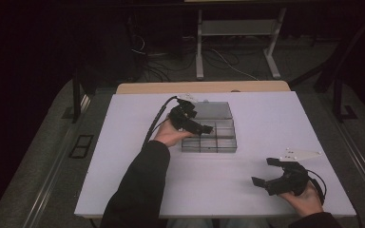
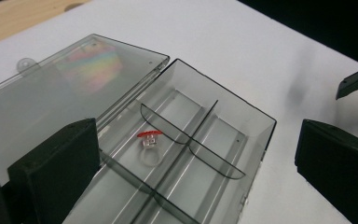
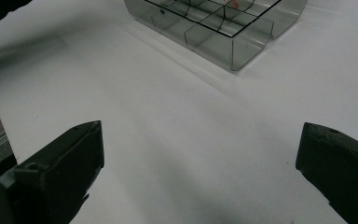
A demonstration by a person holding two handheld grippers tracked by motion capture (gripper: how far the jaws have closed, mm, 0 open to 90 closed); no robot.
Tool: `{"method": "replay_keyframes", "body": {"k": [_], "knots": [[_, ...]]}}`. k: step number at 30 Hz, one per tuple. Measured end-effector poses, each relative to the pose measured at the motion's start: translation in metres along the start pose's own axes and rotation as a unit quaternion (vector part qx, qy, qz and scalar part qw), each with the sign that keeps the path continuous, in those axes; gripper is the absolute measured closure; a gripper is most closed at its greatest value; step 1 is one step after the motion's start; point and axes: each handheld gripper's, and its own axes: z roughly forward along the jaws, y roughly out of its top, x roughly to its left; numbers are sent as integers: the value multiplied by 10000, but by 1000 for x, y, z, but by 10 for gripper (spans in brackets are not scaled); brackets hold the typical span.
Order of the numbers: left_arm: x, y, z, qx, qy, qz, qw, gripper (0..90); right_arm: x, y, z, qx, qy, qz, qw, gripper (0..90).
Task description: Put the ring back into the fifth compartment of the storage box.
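One clear compartment box [image 1: 217, 137] sits on one white table [image 1: 123, 156], with one hinged lid [image 2: 51, 88] folded open on its far side. Curved dividers split its tray into several cells; four show in the left gripper view, and one holds a single clear ring with a red top [image 2: 150, 140]. Two grippers are present: the left gripper [image 1: 200, 124] and the right gripper [image 1: 264, 172].

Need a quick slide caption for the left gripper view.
Open left gripper above a clear divided box, a red-topped ring lying in one compartment.
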Motion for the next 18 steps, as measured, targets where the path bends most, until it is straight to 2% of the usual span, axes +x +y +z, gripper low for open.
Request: {"method": "replay_keyframes", "body": {"k": [9, 15, 18], "knots": [[-2, -17, -25, -137, 117, -90, 9998, 0, 0, 0, 0, 17, -3, 11, 10000, 5], [-5, -27, -41, -158, 197, -56, 9997, 0, 0, 0, 0, 19, -5, 20, 10000, 5], [-8, -33, -47, -242, 246, -128, 9993, 0, 0, 0, 0, 19, -5, 23, 10000, 5]]}}
